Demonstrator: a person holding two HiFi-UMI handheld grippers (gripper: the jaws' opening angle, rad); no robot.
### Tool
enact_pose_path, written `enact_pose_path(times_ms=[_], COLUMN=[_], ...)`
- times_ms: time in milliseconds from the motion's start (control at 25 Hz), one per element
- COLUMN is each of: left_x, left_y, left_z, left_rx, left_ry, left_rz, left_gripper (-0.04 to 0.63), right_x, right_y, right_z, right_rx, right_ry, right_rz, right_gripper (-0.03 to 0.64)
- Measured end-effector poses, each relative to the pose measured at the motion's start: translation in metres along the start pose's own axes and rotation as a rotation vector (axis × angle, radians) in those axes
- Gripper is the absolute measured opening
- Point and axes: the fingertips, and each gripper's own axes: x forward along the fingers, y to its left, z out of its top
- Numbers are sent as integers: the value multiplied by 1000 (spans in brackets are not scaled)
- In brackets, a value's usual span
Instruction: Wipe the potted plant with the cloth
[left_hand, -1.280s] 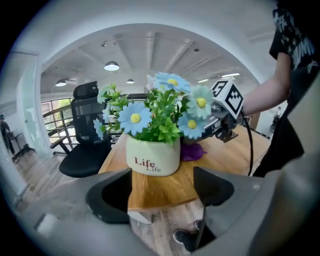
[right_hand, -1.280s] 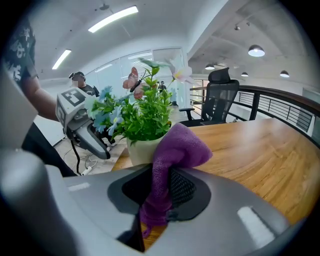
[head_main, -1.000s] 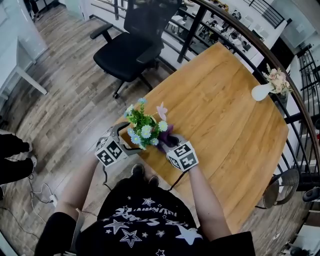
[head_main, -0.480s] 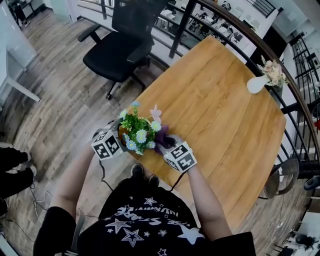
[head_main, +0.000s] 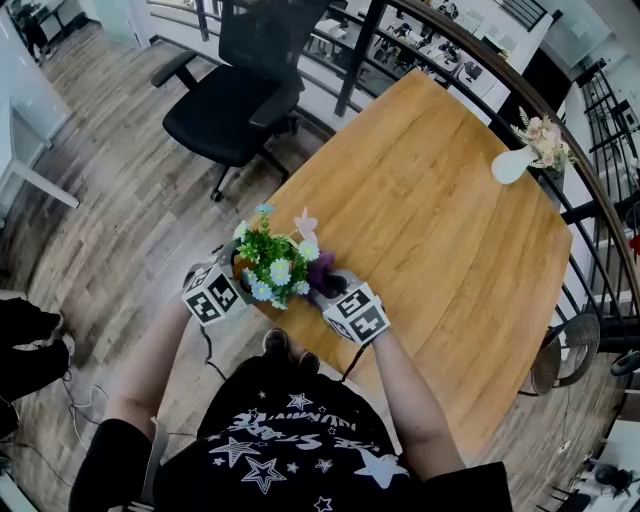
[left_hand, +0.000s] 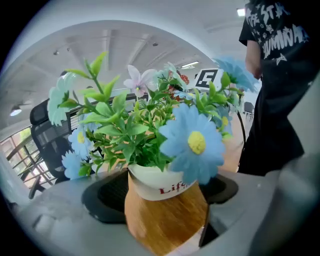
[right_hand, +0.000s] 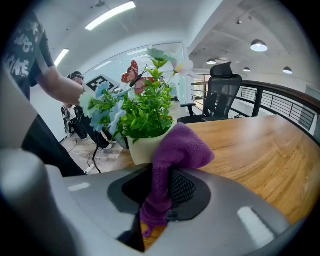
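Observation:
A potted plant with blue, white and pink flowers stands at the near corner of the wooden table. Its pot has a white rim over a wood-coloured body. My left gripper reaches in from the left. Its jaws are closing around the pot, and both black pads meet the pot's sides in the left gripper view. My right gripper is shut on a purple cloth. The bunched cloth rests against the pot's right side.
A black office chair stands on the wood floor beyond the table's left edge. A white vase of dried flowers sits at the table's far right edge, by a dark railing. Another person's feet show at far left.
The left gripper has moved in slightly and rolled, and its jaws have narrowed onto the pot. The right gripper and the cloth have stayed put.

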Motion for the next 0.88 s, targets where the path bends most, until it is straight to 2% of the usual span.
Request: enact_pose_path(times_ms=[240,880], left_x=[3,7], left_y=[-1,-9], left_z=[3,4], left_rx=[-68,-324], left_ry=[15,44], left_rz=[78,355], left_gripper=[457,459], right_x=[-2,-2], right_y=[2,28], right_z=[-2,-4], right_rx=[22,45], right_ry=[-10,-28], right_rz=[-9,33], right_gripper=[81,81])
